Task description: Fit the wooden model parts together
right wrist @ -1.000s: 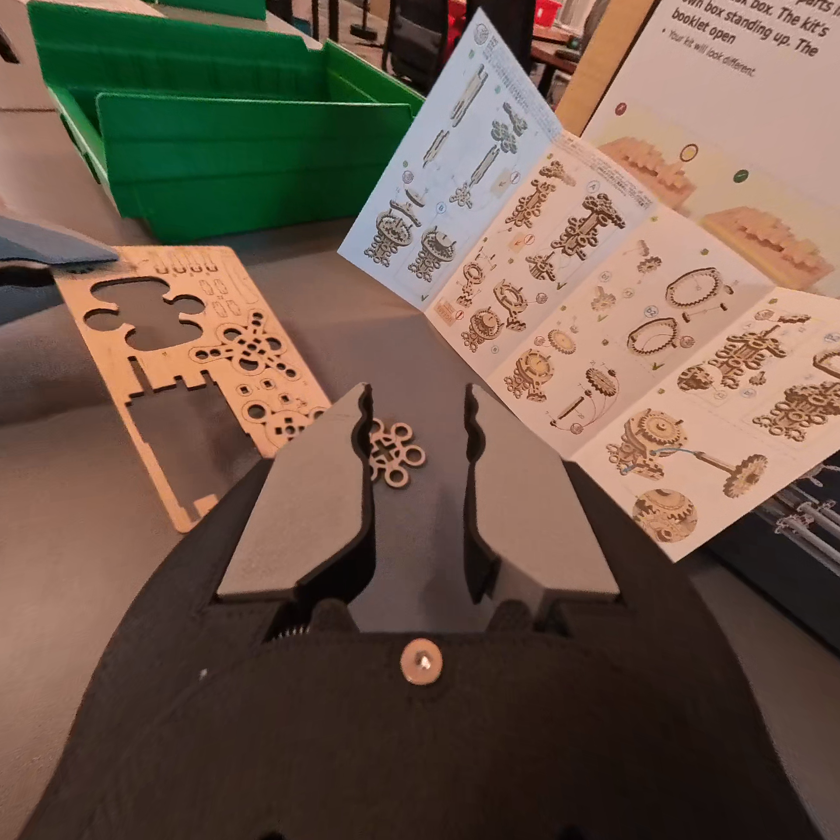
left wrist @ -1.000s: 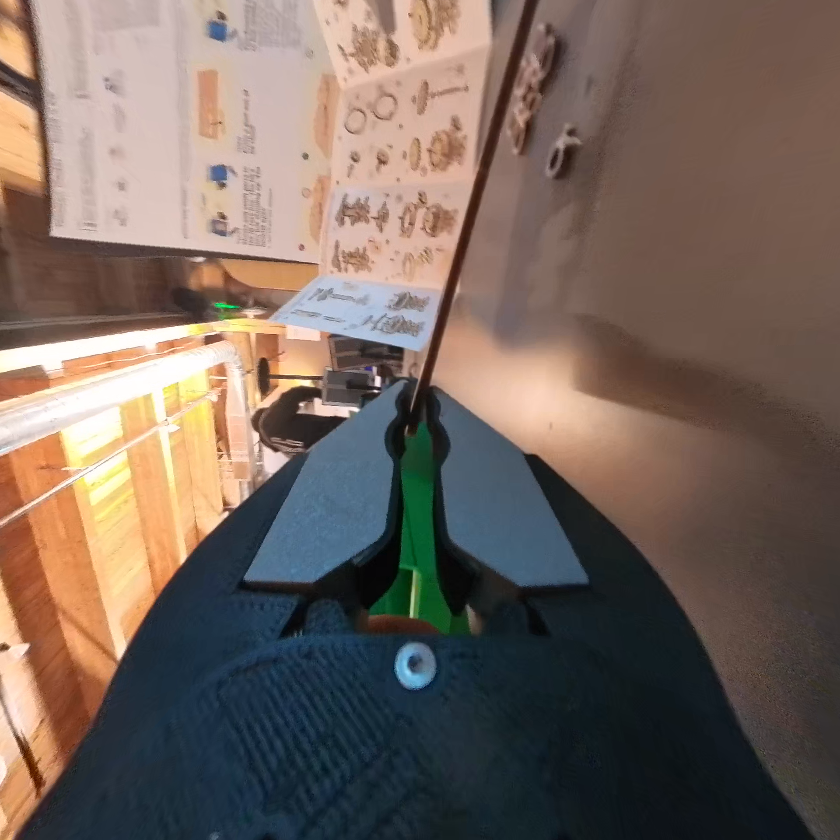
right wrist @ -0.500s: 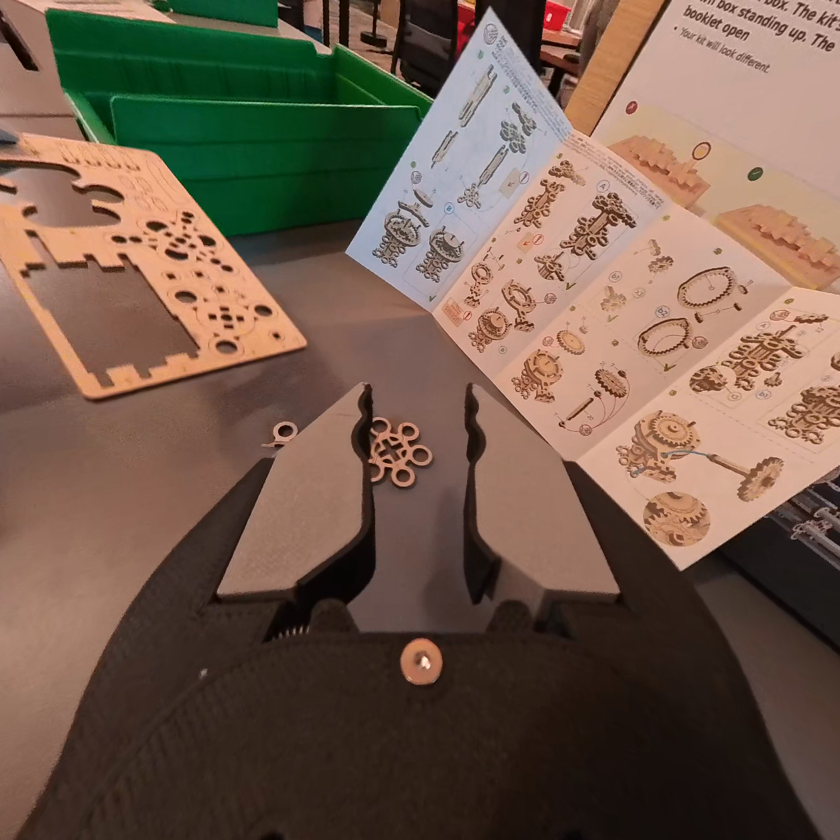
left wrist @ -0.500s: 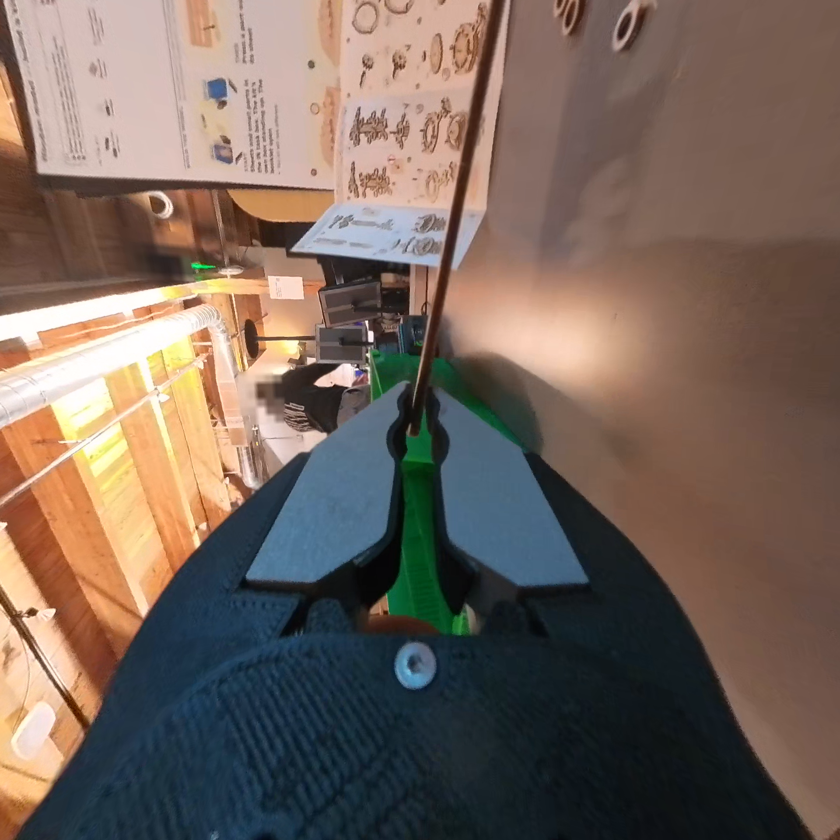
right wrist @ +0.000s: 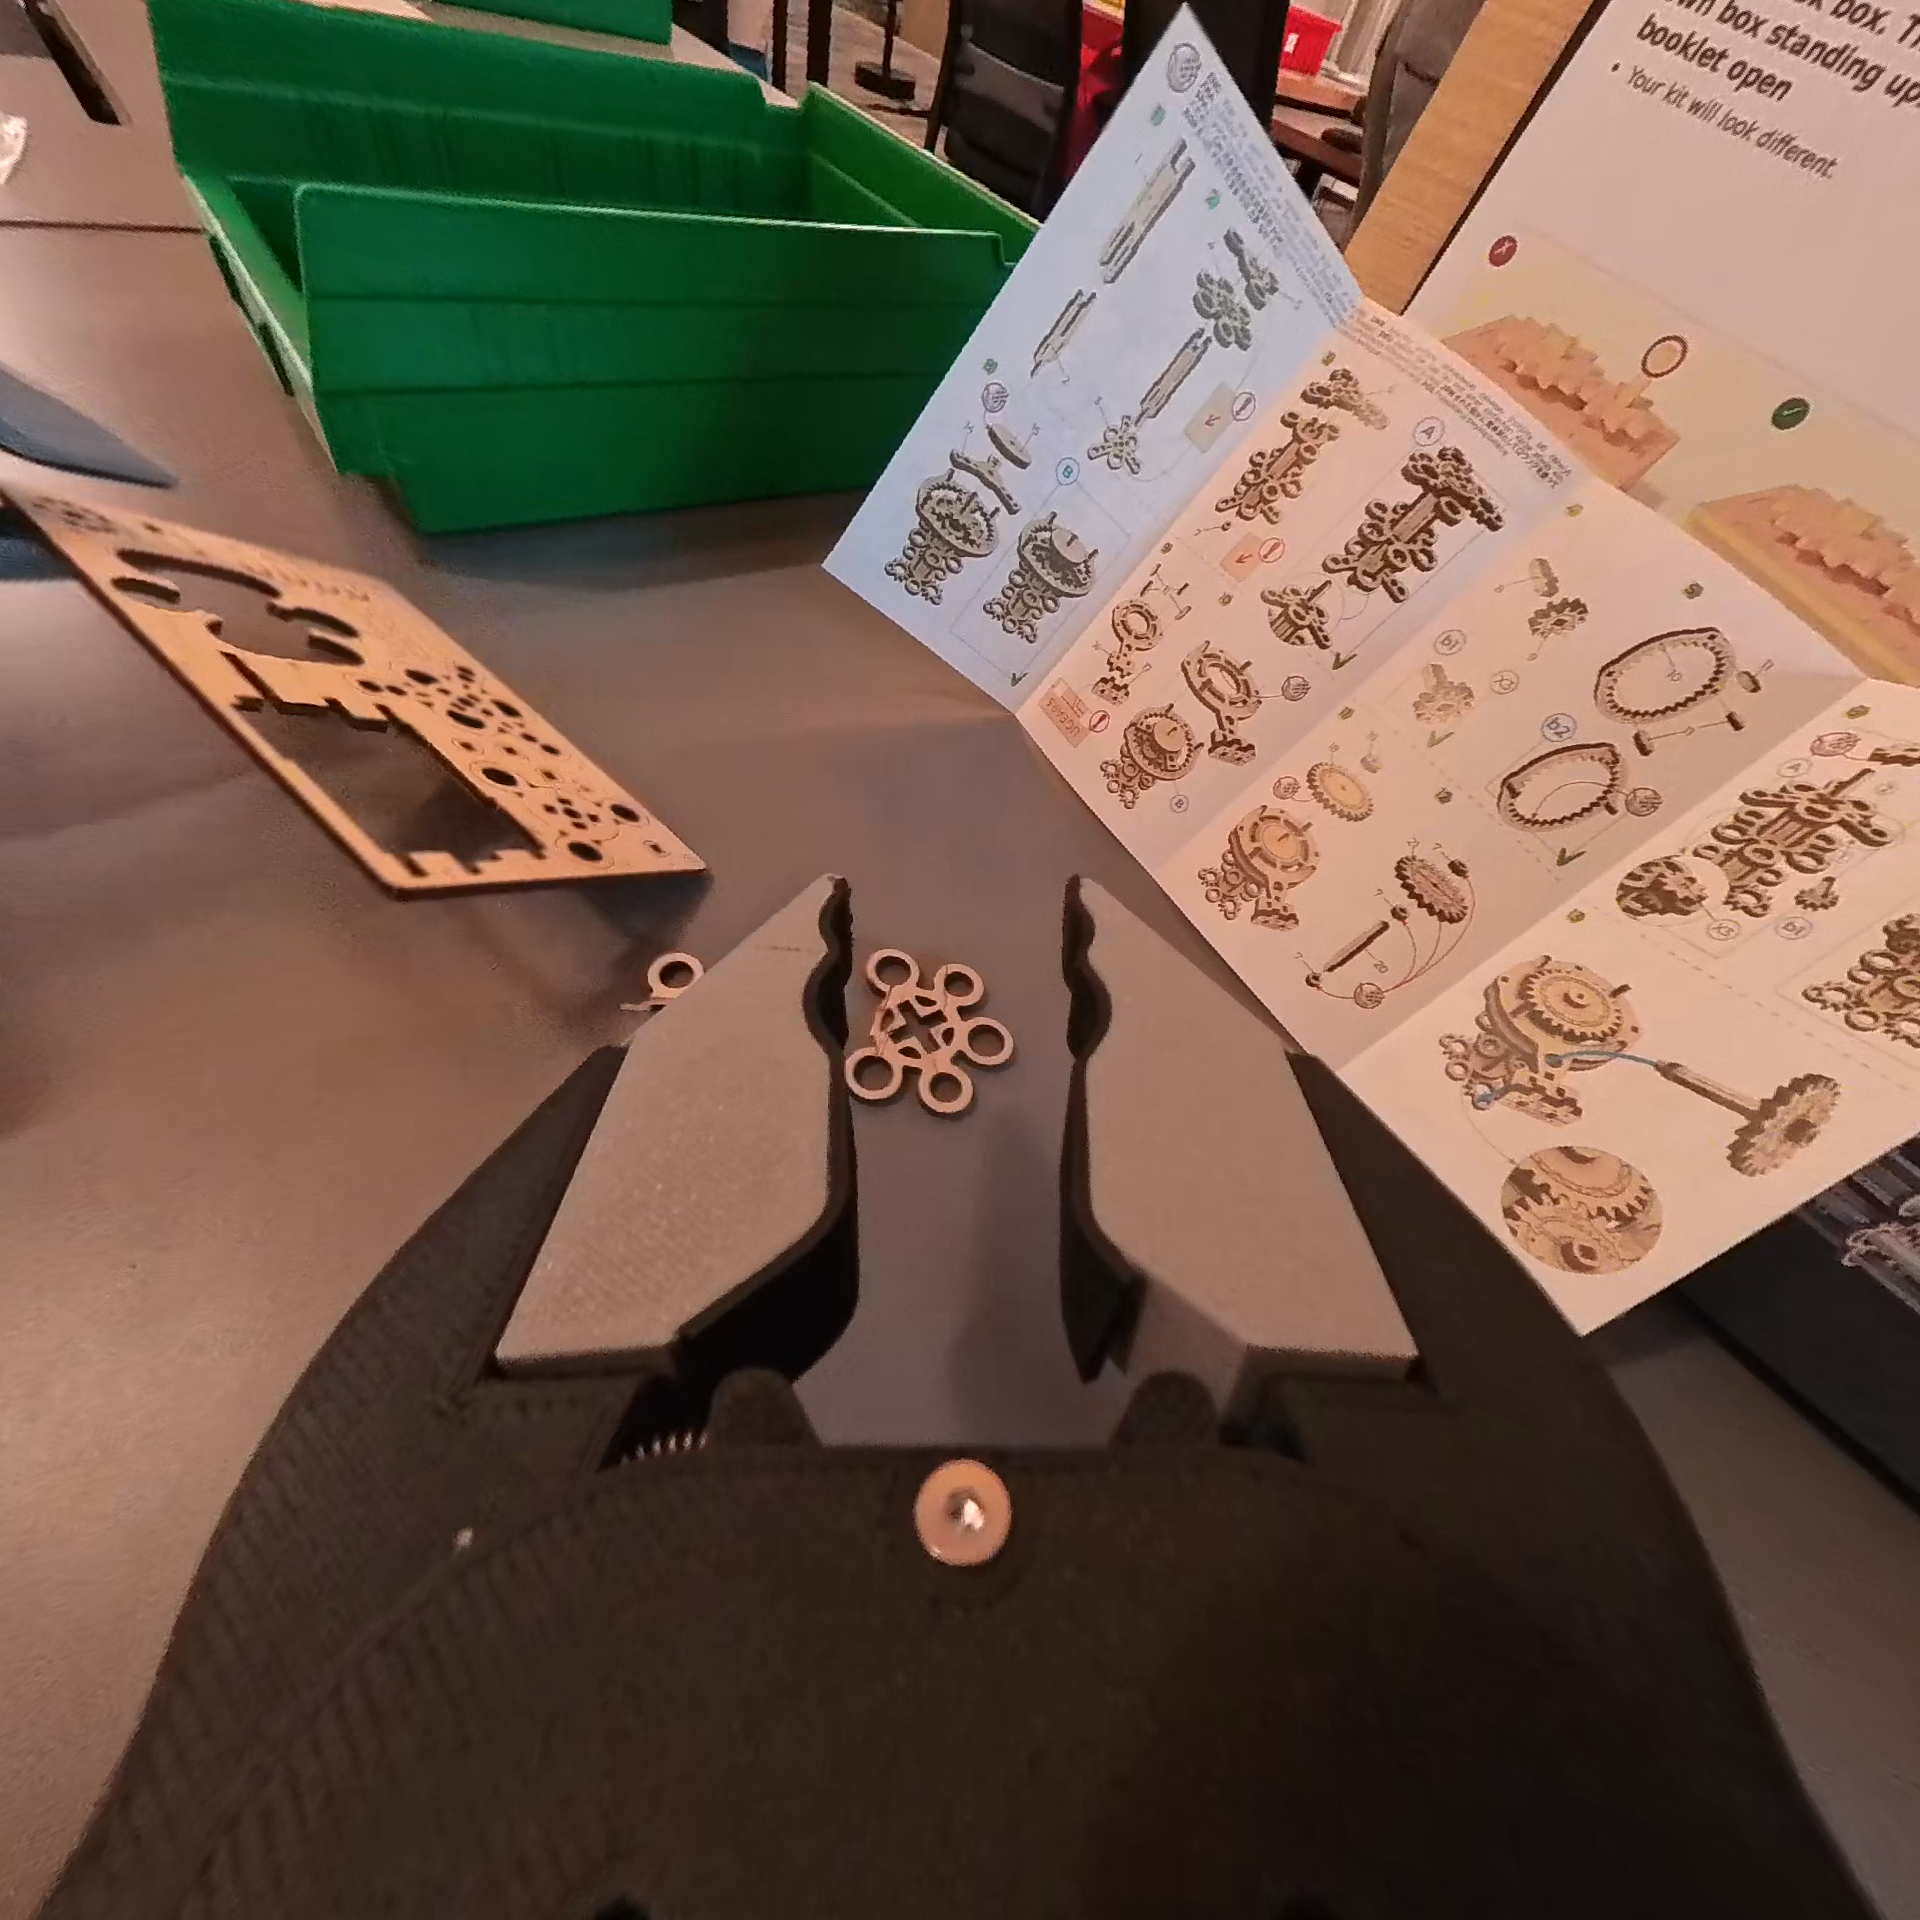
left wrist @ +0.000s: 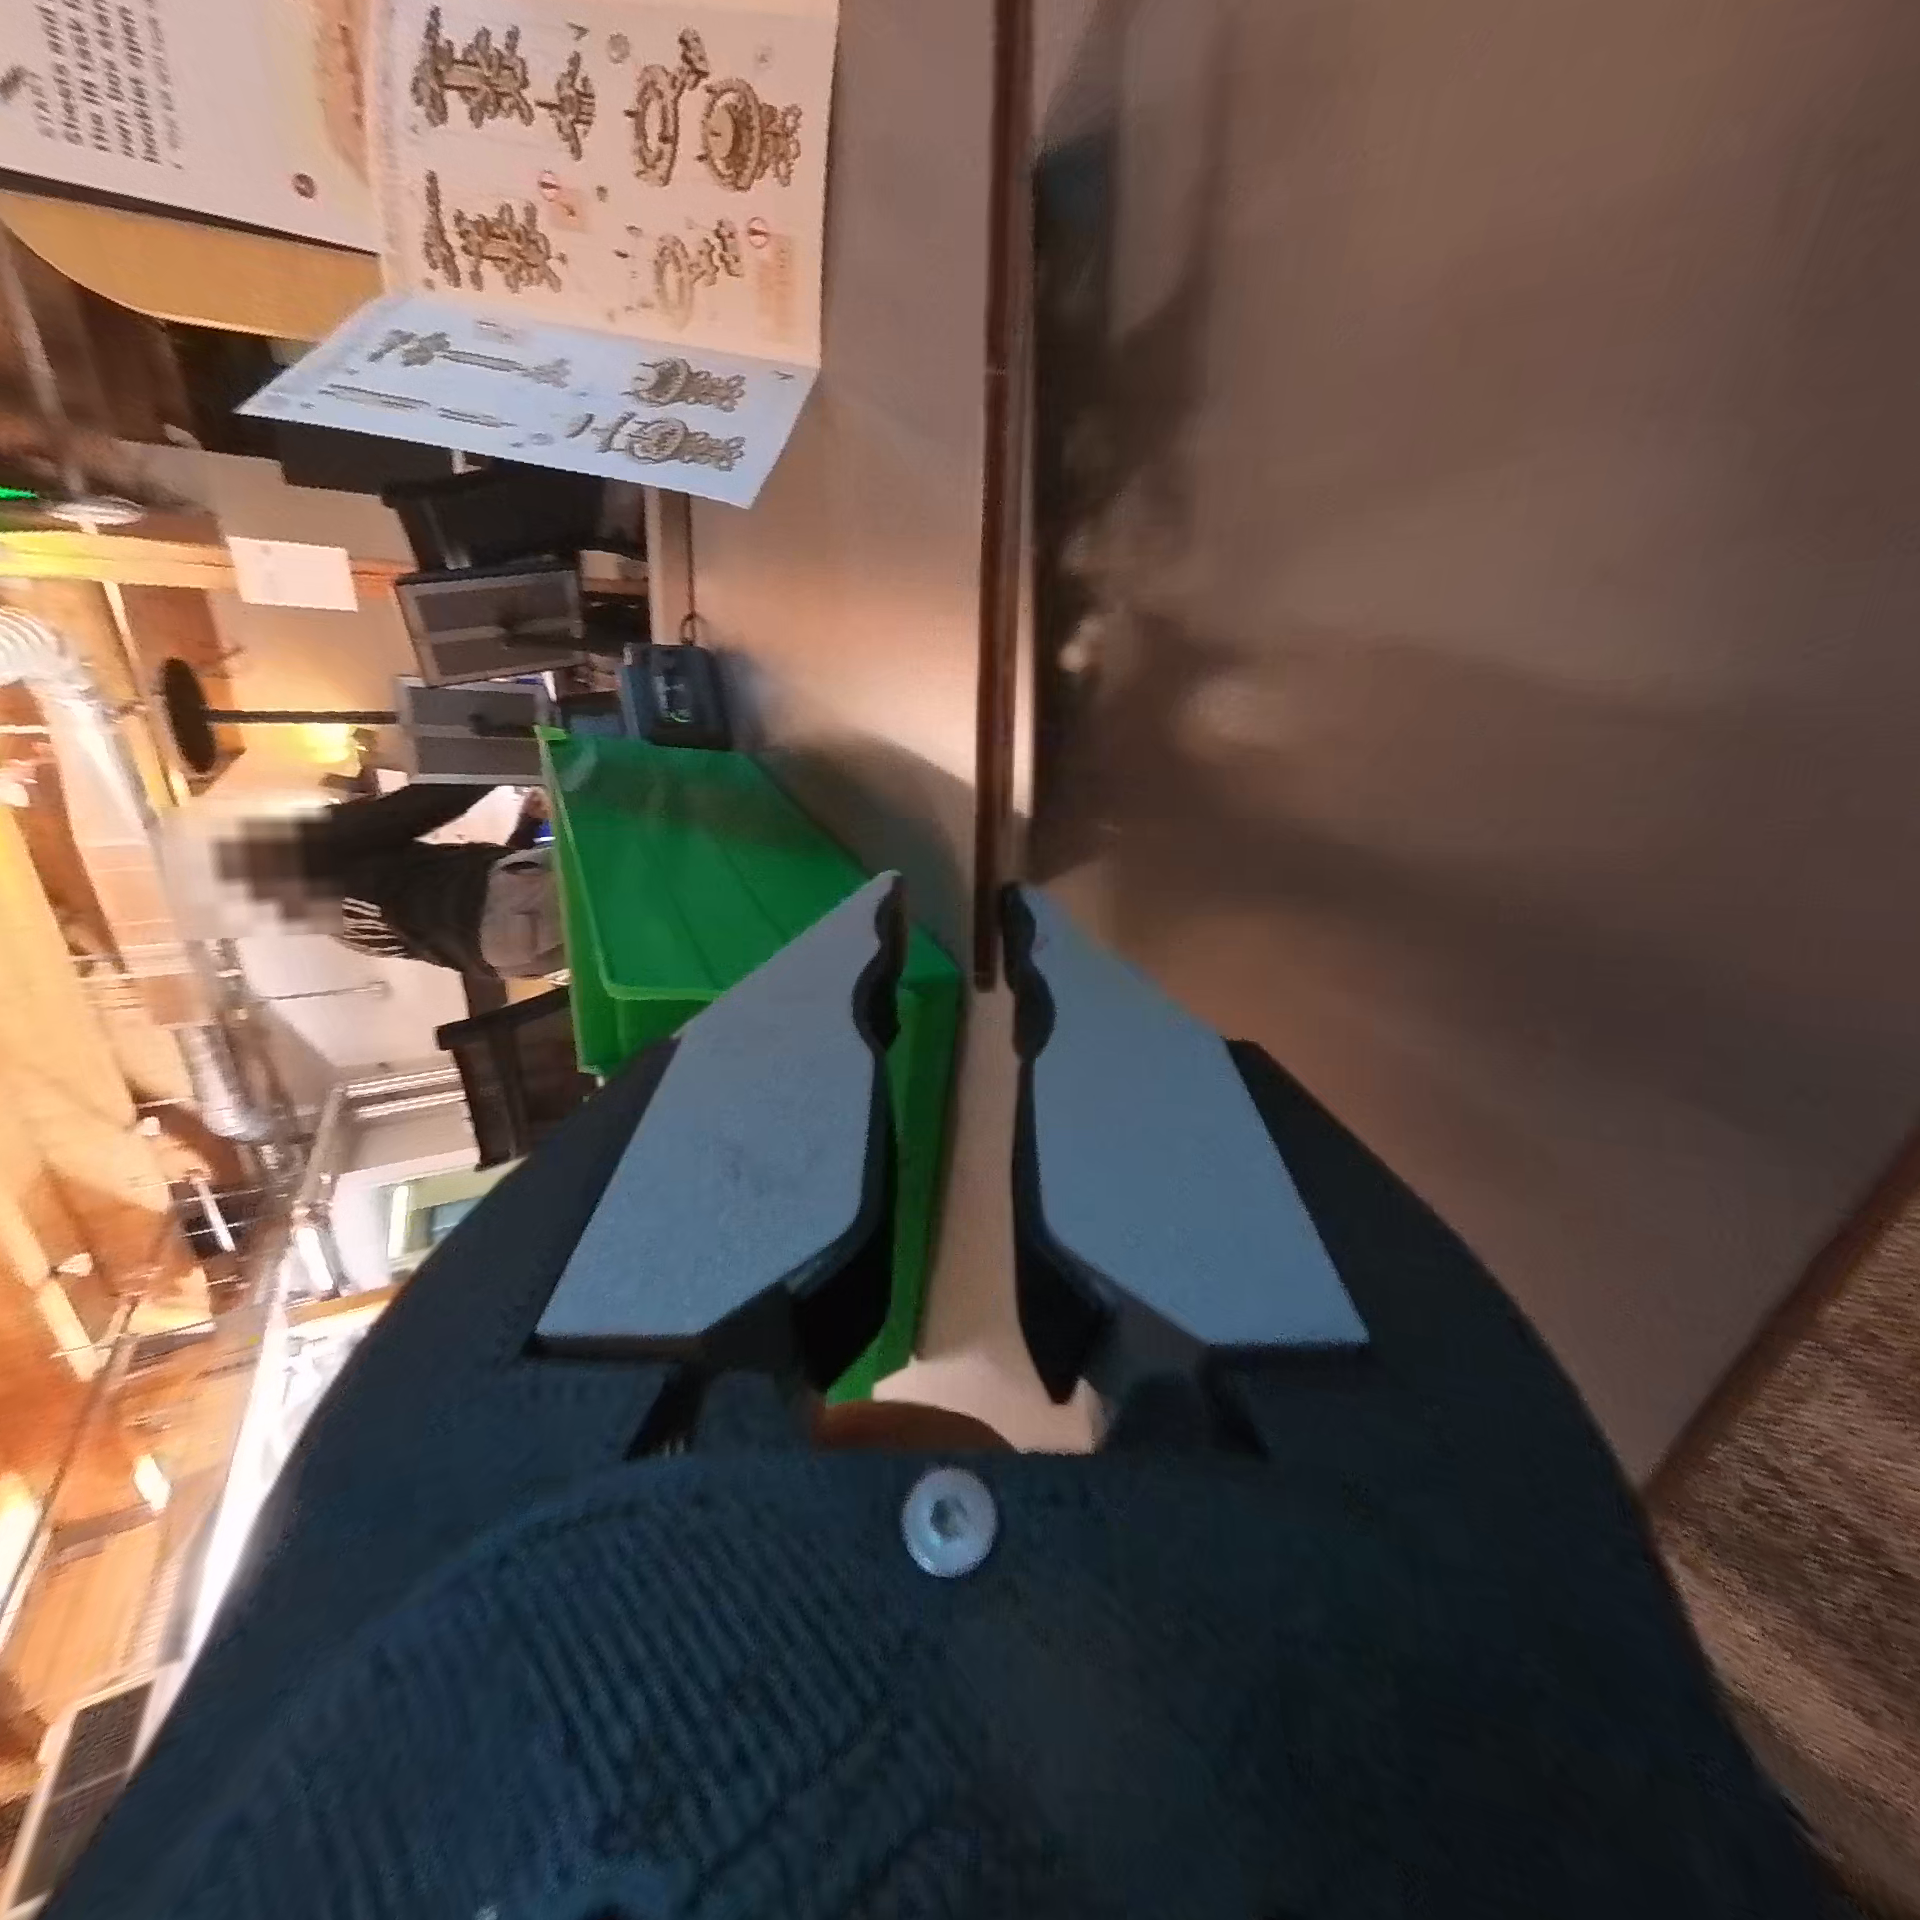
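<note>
In the right wrist view, a small flat wooden part made of joined rings [right wrist: 925, 1034] lies on the grey table [right wrist: 260, 1122] between the fingers of my right gripper [right wrist: 956, 894], which is open and empty just above it. A tiny ring piece [right wrist: 670, 977] lies left of the left finger. The punched-out wooden sheet [right wrist: 634, 847] lies tilted at the left. In the left wrist view, I see this sheet [left wrist: 1003, 520] edge-on; its end sits between the parted fingers of my left gripper [left wrist: 951, 914], against the right finger. The jaws no longer clamp it.
A green plastic bin [right wrist: 623, 343] stands at the back of the table and also shows in the left wrist view [left wrist: 707, 883]. An unfolded instruction booklet [right wrist: 1351, 727] stands at the right before a white poster board [right wrist: 1714, 260]. A person [left wrist: 416, 894] stands far behind. The gap from one gripper's tips to the other's is roughly 25 centimeters.
My left gripper has opened and released its clamp on the wooden sheet. The sheet has swung left and down toward the table. My right gripper stays open over the ring part.
</note>
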